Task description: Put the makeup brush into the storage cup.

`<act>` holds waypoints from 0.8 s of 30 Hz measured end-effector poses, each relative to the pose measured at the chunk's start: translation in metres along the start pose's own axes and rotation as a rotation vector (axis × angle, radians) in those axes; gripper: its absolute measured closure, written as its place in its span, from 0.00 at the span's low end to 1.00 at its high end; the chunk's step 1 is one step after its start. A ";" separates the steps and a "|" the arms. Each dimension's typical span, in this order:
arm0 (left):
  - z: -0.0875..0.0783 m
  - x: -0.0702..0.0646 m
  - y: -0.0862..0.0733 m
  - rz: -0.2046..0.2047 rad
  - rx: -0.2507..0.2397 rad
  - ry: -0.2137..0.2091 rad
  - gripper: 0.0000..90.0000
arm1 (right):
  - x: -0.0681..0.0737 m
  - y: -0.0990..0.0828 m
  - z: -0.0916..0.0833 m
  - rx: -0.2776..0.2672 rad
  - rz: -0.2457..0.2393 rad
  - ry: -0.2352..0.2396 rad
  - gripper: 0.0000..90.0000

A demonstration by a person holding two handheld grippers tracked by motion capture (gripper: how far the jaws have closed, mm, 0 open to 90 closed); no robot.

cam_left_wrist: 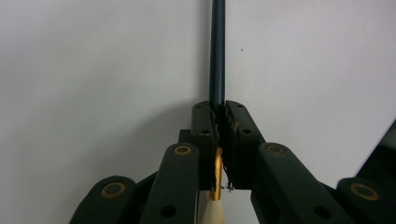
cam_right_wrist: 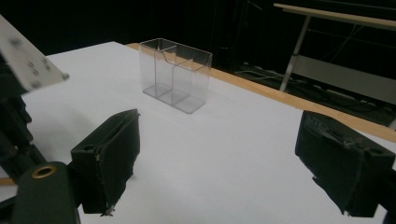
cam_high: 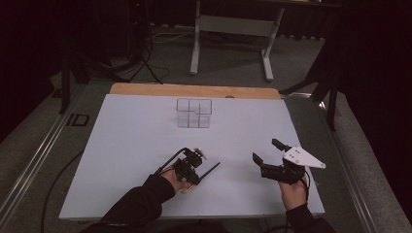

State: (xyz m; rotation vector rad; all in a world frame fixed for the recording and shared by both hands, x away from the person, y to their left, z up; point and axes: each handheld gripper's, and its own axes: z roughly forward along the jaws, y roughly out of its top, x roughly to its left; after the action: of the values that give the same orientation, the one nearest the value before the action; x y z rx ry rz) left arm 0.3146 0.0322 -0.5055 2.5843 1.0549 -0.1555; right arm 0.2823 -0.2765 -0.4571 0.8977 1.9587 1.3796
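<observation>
A thin brush with a dark handle (cam_left_wrist: 217,56), a gold ferrule and pale bristles lies level just above the white table sheet. My left gripper (cam_left_wrist: 218,111) is shut on the brush near the ferrule, and the handle runs straight out beyond the jaws. From above, that left gripper (cam_high: 193,174) sits at the front centre-left with the brush handle (cam_high: 211,170) pointing right. My right gripper (cam_high: 266,149) hovers at the front right, open and holding nothing. In the right gripper view, its pads (cam_right_wrist: 109,156) stand wide apart. A clear compartmented box (cam_high: 194,113) (cam_right_wrist: 175,74) stands upright at the back centre.
The white sheet (cam_high: 136,145) covers the table, with a strip of wooden edge (cam_high: 194,90) behind the box. Beyond it are a dark floor, cables and a white desk frame (cam_high: 233,29). A cable trails from the left gripper.
</observation>
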 end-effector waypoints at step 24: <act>-0.062 0.030 -0.003 0.088 -0.024 -0.014 0.93 | 0.004 -0.002 0.004 0.024 -0.013 0.006 0.15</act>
State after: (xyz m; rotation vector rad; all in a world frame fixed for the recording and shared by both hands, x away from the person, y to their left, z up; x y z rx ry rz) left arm 0.3320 0.0758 -0.4552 2.5984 0.9304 -0.1384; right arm 0.2828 -0.2711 -0.4605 0.8907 1.9858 1.3558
